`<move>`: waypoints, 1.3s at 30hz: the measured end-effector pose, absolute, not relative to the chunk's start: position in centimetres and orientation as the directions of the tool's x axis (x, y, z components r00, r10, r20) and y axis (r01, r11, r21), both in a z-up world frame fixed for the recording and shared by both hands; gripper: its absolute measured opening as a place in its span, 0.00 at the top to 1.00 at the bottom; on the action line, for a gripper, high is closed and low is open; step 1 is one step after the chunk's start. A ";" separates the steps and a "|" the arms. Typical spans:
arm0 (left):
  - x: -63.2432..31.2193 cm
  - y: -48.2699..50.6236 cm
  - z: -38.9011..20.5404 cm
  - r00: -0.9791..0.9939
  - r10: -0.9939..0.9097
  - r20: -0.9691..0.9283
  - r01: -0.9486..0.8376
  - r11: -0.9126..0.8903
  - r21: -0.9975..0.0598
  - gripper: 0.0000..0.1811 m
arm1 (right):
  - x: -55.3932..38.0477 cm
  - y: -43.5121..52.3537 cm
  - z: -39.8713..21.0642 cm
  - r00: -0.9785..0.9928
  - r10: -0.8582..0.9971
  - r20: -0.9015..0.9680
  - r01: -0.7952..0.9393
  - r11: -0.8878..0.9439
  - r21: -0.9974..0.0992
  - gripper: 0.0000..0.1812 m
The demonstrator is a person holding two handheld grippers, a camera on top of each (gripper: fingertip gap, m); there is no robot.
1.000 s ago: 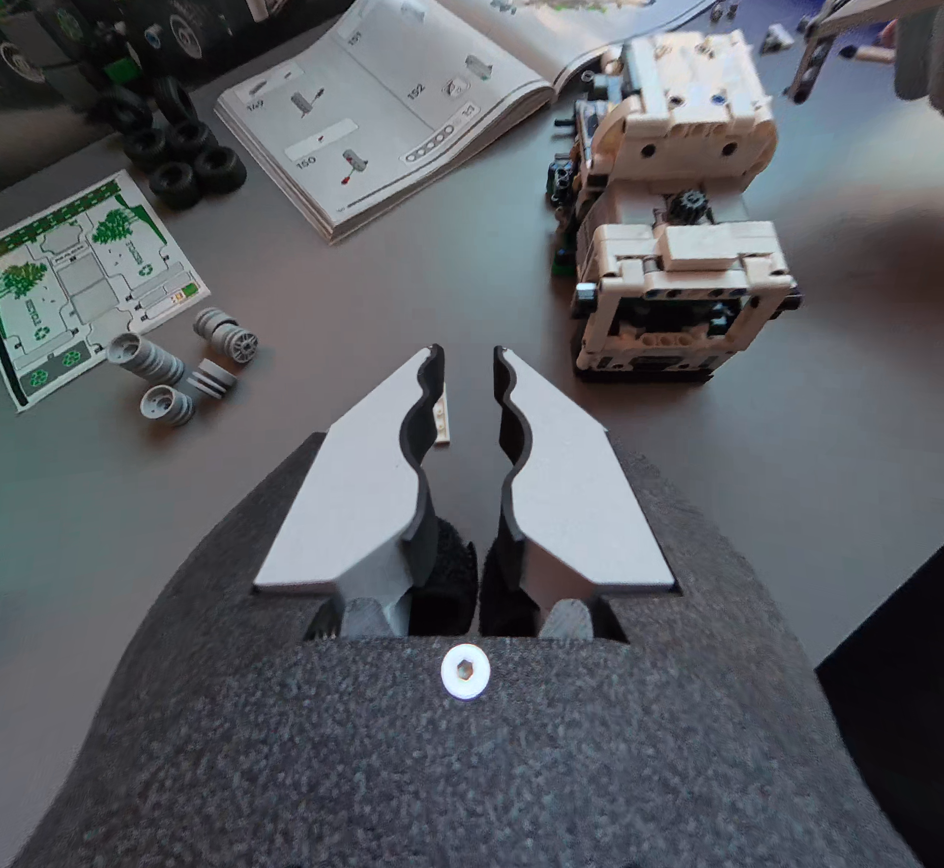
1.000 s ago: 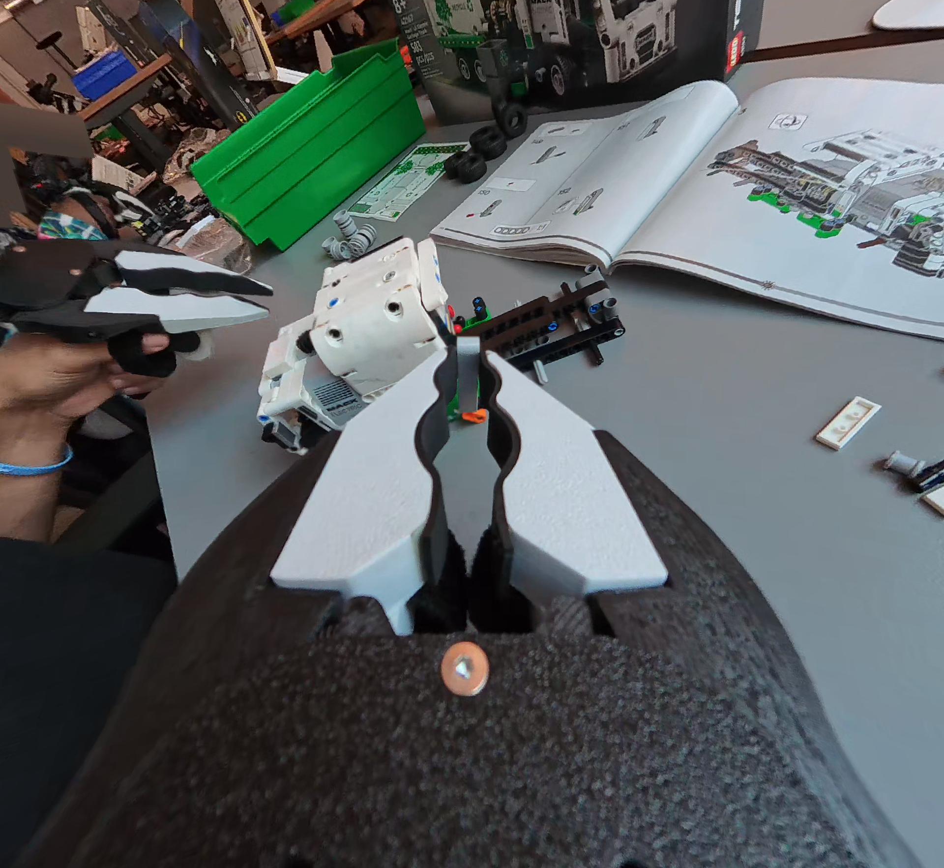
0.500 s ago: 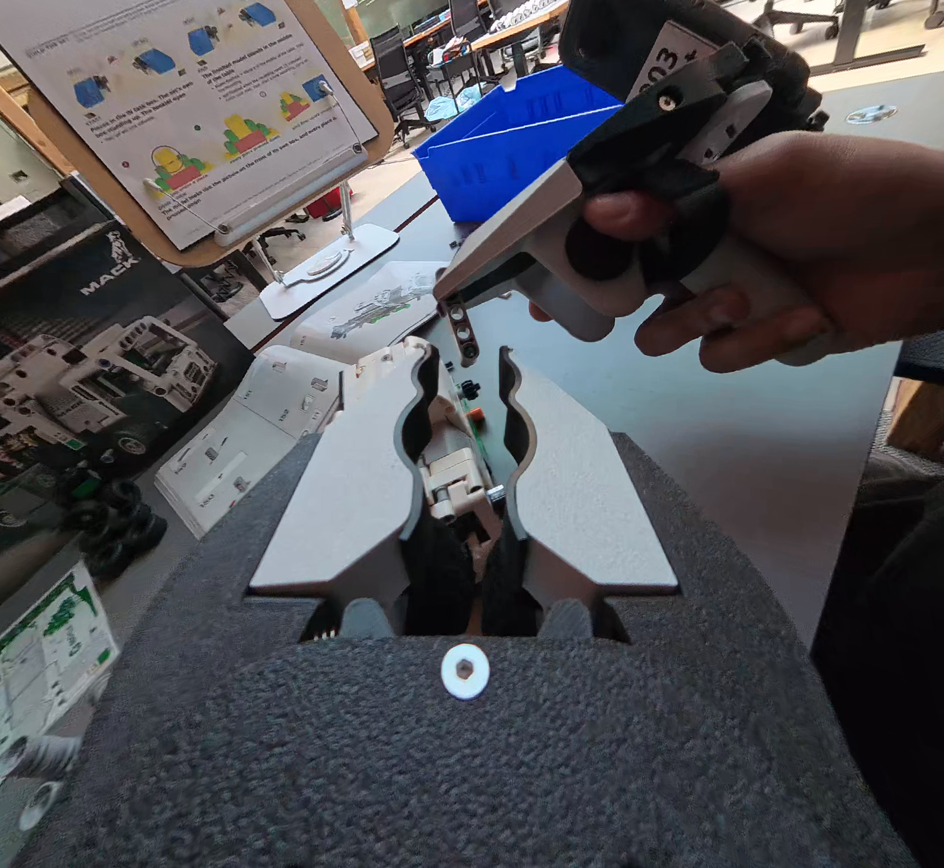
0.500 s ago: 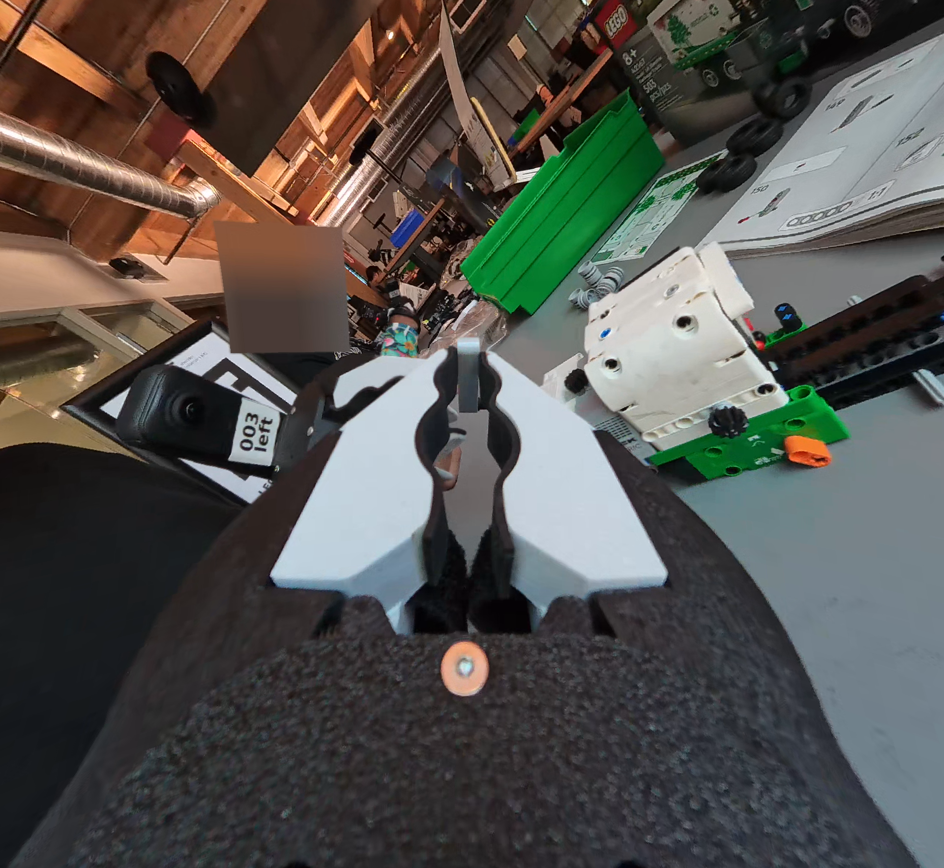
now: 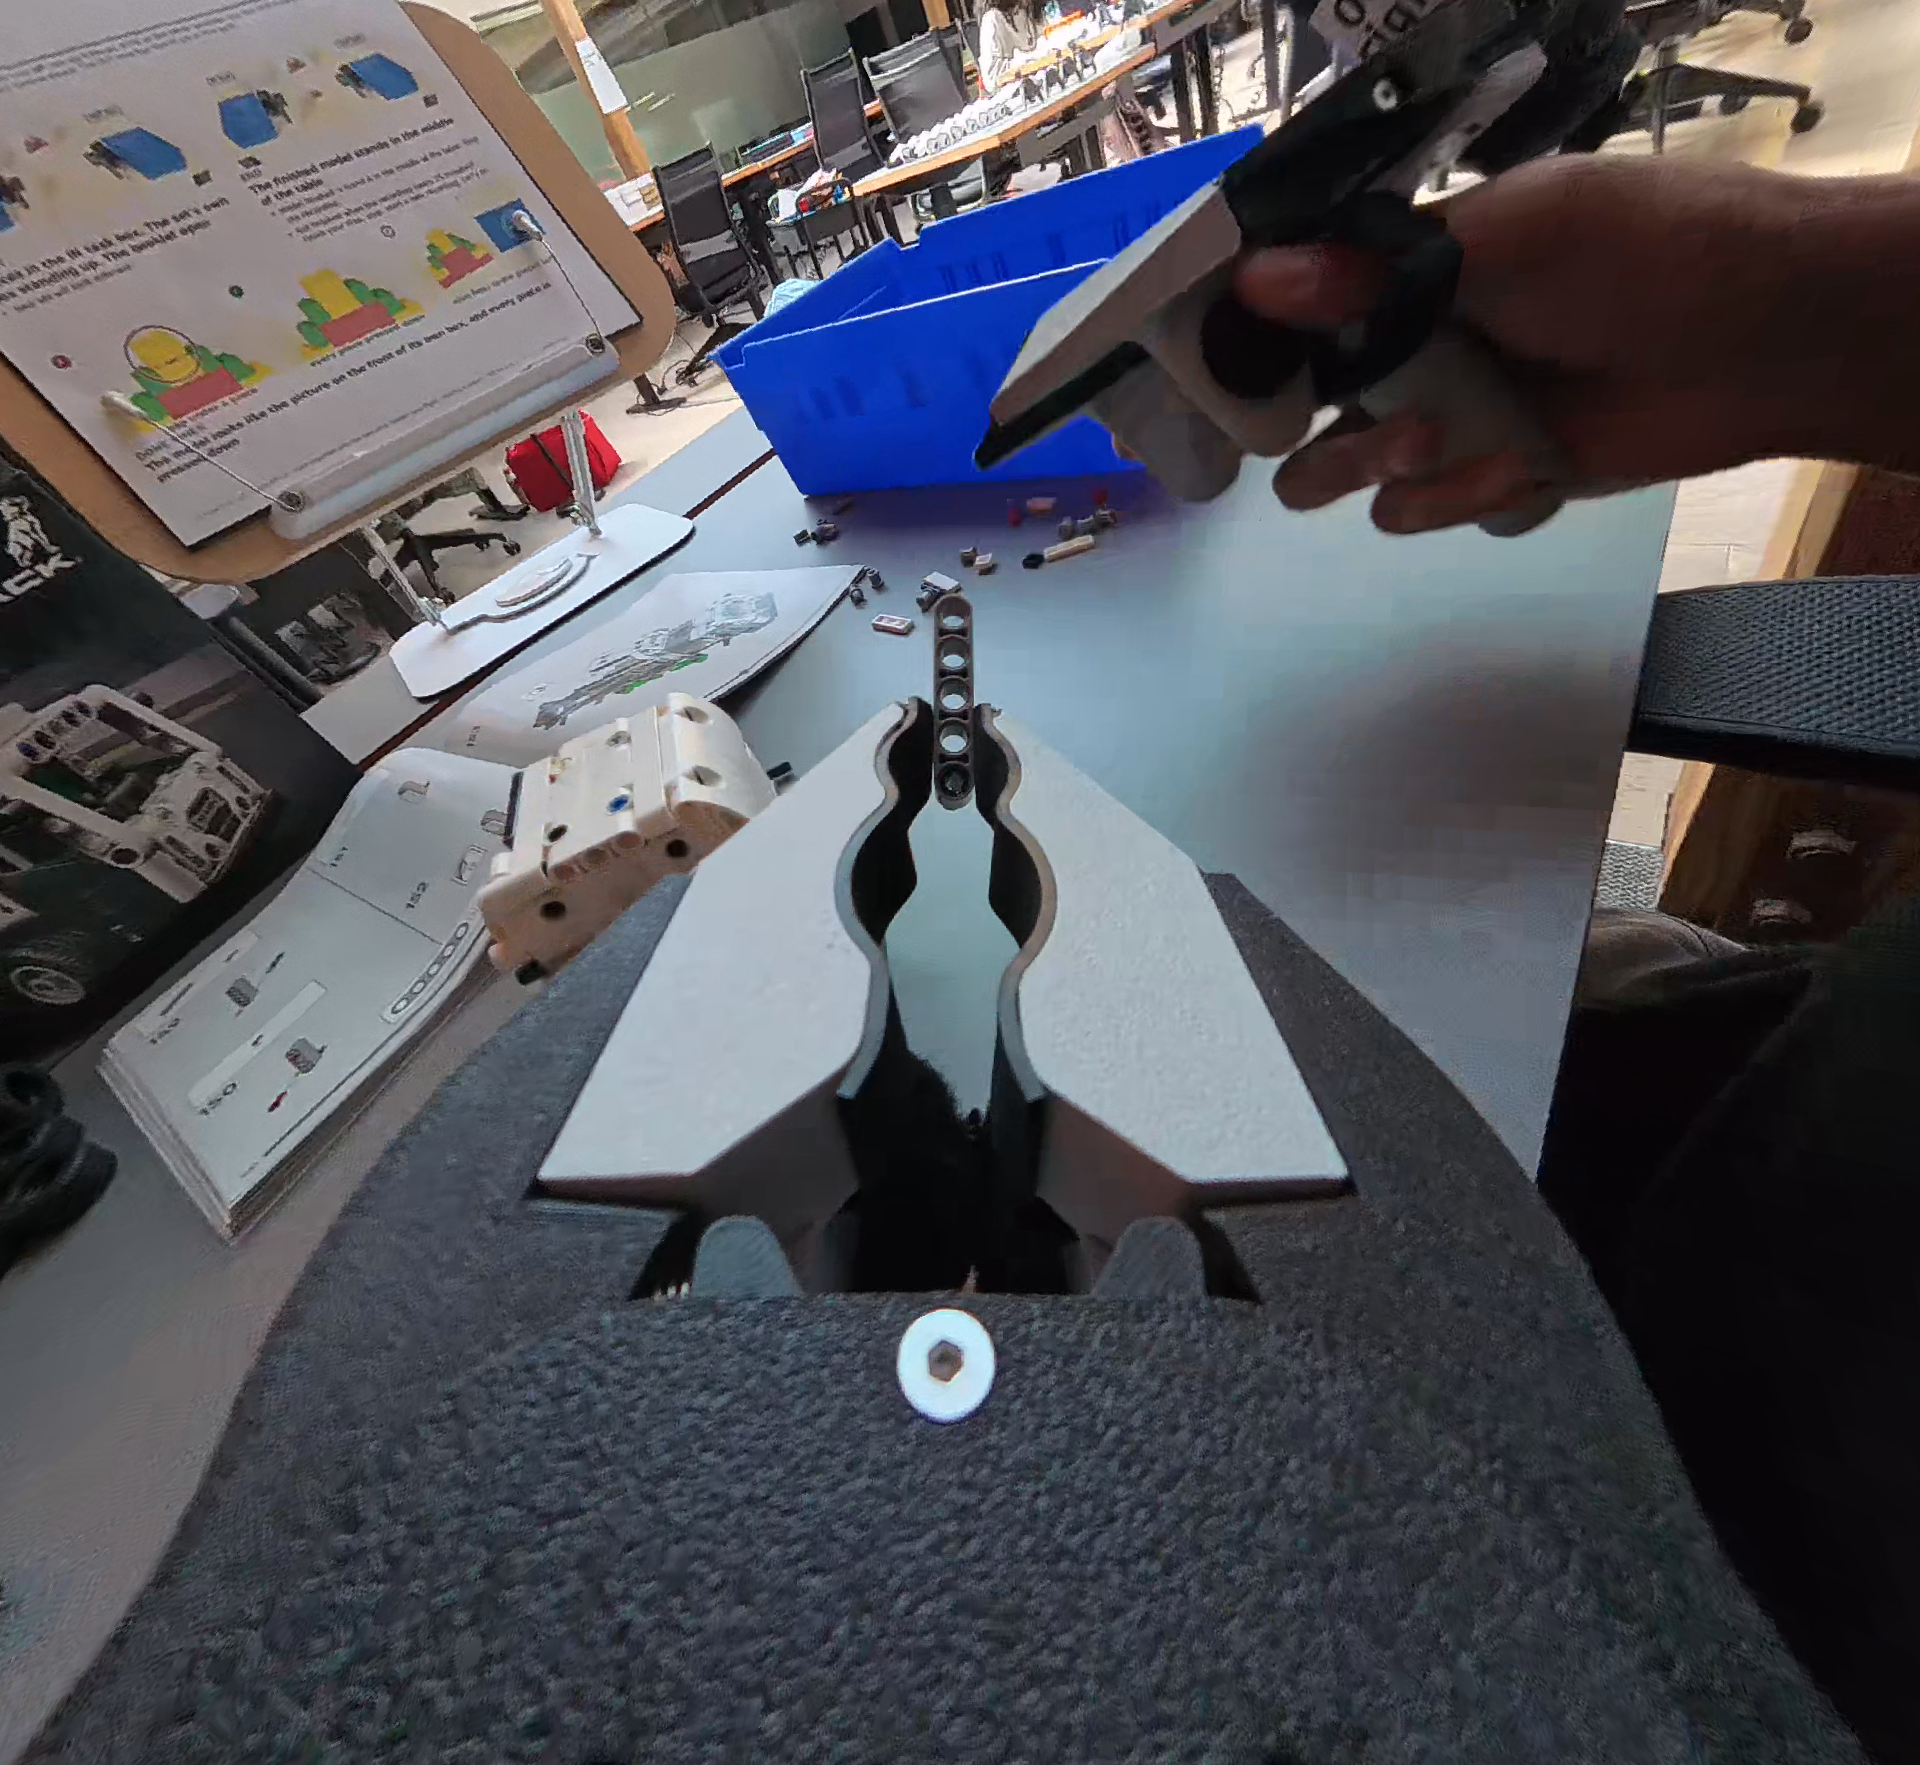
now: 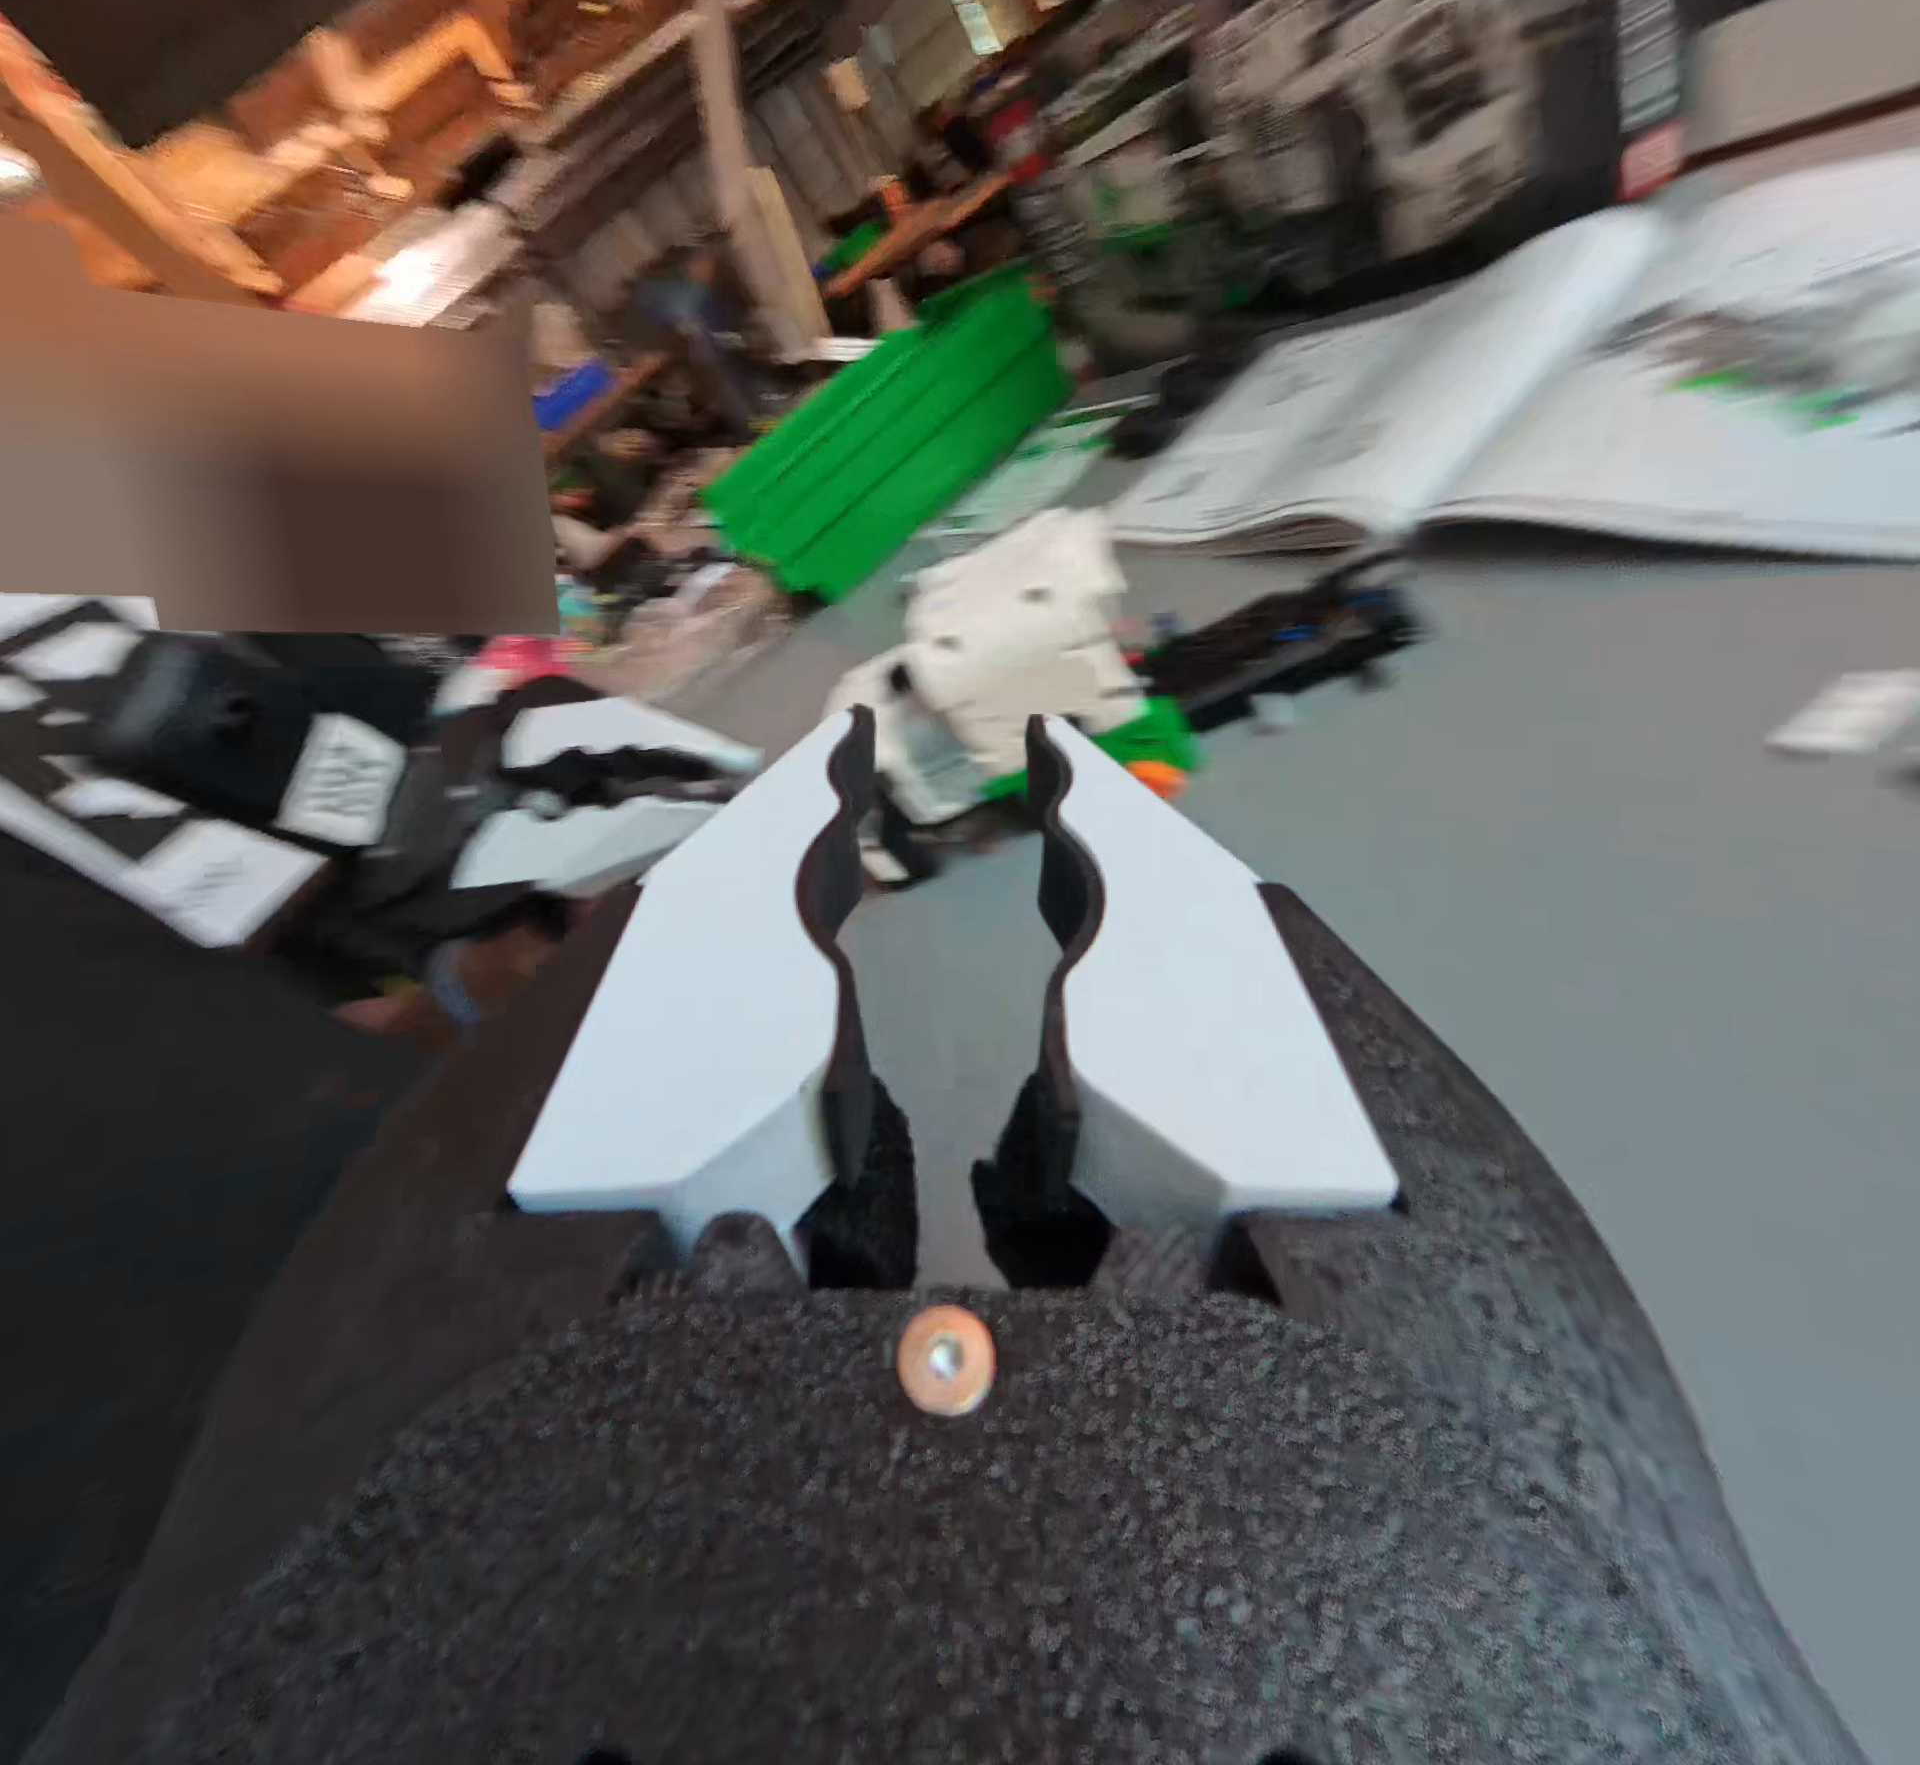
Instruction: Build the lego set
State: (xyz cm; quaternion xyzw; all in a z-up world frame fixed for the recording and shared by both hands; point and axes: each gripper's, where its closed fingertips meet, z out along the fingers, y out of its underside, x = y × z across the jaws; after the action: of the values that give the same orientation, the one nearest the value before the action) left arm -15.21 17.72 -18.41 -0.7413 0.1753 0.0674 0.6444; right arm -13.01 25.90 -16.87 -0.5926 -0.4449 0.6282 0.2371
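My left gripper (image 5: 951, 716) is shut on the lower end of a dark grey beam with holes (image 5: 952, 666), which sticks up out of the fingertips above the table. My right gripper (image 6: 948, 728) is open and empty; in the left wrist view it (image 5: 1013, 432) hangs in a hand up and to the right of the beam, apart from it. The white truck body (image 5: 623, 822) lies on the table left of my left gripper. In the blurred right wrist view it (image 6: 1018, 635) lies just beyond the open jaws, with the left gripper (image 6: 603, 780) at the left.
A blue bin (image 5: 935, 344) stands at the back with small loose parts (image 5: 1039, 541) before it. The open instruction booklet (image 5: 343, 967) and a sheet on a stand (image 5: 260, 209) are at the left. A green bin (image 6: 894, 437) and a black chassis (image 6: 1278, 645) lie beyond the truck body. Across from one pair of fingers to the other is roughly 9 centimetres.
The beam has gone from the right gripper to the left. My left jaws shut on it, and my right jaws opened and drew away up and to the right.
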 end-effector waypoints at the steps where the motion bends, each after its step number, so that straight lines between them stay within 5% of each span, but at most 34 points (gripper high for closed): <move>1: -15.1 17.7 -18.6 0.934 -0.185 -0.306 -0.328 -0.108 -0.938 0.97 | -12.3 29.6 -17.9 -0.036 0.903 -0.427 0.218 -0.410 -0.886 0.86; 4: -14.2 17.8 -18.7 0.947 -0.255 -0.196 -0.227 -0.098 -0.969 0.97 | -9.4 39.2 -21.4 0.386 0.919 -0.078 0.323 -0.214 -0.922 0.87; 9: -12.8 17.9 -17.9 0.922 -0.388 0.004 -0.041 -0.106 -0.994 0.97 | -8.5 44.1 -25.4 0.625 0.777 0.072 0.438 -0.273 -0.857 0.88; 21: -18.0 17.7 -12.7 0.847 -0.532 0.009 -0.032 -0.068 -0.997 0.97 | -10.9 46.4 -27.7 0.698 0.715 0.047 0.477 -0.414 -0.775 0.90; 39: -17.9 17.6 -14.3 0.800 -0.600 -0.022 -0.085 -0.078 -0.993 0.97 | -10.5 45.9 -27.6 0.688 0.719 0.104 0.514 -0.381 -0.768 0.97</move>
State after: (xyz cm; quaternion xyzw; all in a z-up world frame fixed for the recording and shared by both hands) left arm -17.93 17.64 -14.33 -0.7056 0.2427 -0.2028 0.6341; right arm -10.49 45.93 -27.60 -0.8216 -0.3751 0.1245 0.4108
